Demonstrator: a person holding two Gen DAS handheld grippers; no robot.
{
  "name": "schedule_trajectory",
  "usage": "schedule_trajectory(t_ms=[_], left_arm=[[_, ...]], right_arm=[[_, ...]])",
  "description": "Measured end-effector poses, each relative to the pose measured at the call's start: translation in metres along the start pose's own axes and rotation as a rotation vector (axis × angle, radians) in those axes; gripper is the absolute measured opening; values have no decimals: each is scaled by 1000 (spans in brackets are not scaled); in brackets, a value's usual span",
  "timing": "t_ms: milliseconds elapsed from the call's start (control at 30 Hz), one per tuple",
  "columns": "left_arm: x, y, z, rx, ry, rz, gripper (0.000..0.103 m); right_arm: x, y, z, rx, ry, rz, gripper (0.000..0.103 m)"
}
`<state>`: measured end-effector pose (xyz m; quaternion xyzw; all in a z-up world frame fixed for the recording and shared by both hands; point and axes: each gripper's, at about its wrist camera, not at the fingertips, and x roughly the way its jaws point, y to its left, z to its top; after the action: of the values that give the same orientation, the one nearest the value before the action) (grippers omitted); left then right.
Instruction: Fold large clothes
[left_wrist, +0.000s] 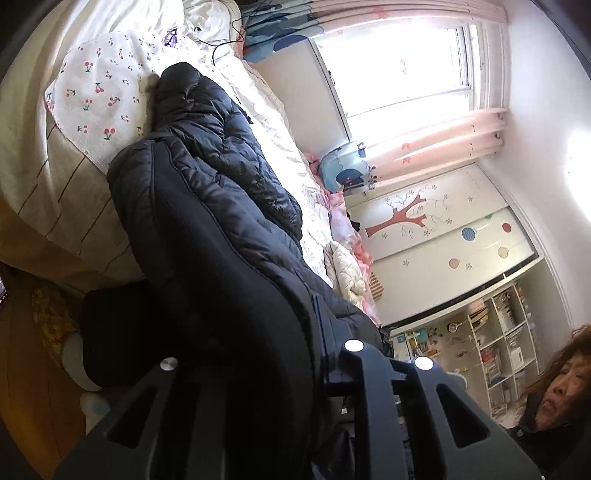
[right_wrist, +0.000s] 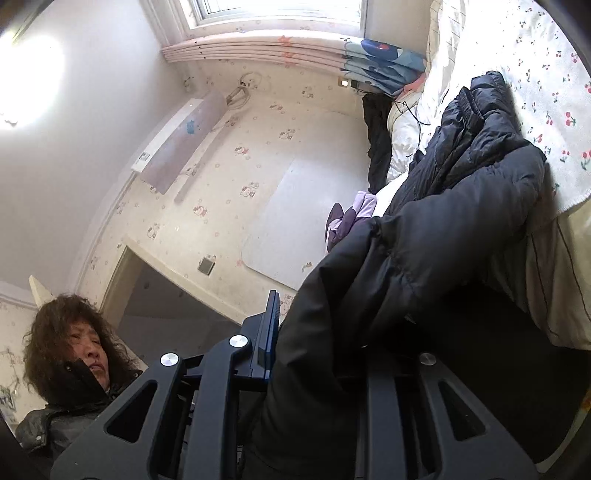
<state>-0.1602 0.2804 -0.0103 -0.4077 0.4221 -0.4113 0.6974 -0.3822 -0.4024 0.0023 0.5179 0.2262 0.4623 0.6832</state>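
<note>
In the left wrist view, nearest to us, our left hand-held gripper (left_wrist: 295, 354) is clamped on a thick bunch of the black puffer jacket (left_wrist: 207, 206), the fabric filling the gap between its fingers. From there the jacket runs away toward eleven o'clock, lying along the bed (left_wrist: 44, 177) with its far end beside a white cherry-print towel (left_wrist: 99, 92). Only this view shows a wardrobe with a painted tree (left_wrist: 424, 221) at three o'clock, open shelves (left_wrist: 498, 332) at four, and the bright window (left_wrist: 399, 62) at one.

In the right wrist view, our right hand-held gripper (right_wrist: 332, 354) also grips the jacket (right_wrist: 443, 229), a heavy fold draped over its right finger while the blue-edged left finger (right_wrist: 267, 332) stands bare. The jacket climbs toward one o'clock onto the bed (right_wrist: 554, 280). Only here do we see a purple garment (right_wrist: 351, 218) near the middle and a wall air conditioner (right_wrist: 177, 144) at ten.

The jacket looks quilted, glossy, dark, crumpled and bulky, part lifted off the bed edge. A person (right_wrist: 70, 358) appears at a lower corner of each view.
</note>
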Motion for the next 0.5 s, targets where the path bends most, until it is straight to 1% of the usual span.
schedule_trajectory(t_ms=[200, 500], left_arm=[[6, -6, 9, 2, -24, -2, 18], [12, -14, 35, 17, -59, -24, 18]], right_arm=[[11, 8, 20, -22, 8, 17, 20], [24, 13, 42, -34, -1, 39, 20]])
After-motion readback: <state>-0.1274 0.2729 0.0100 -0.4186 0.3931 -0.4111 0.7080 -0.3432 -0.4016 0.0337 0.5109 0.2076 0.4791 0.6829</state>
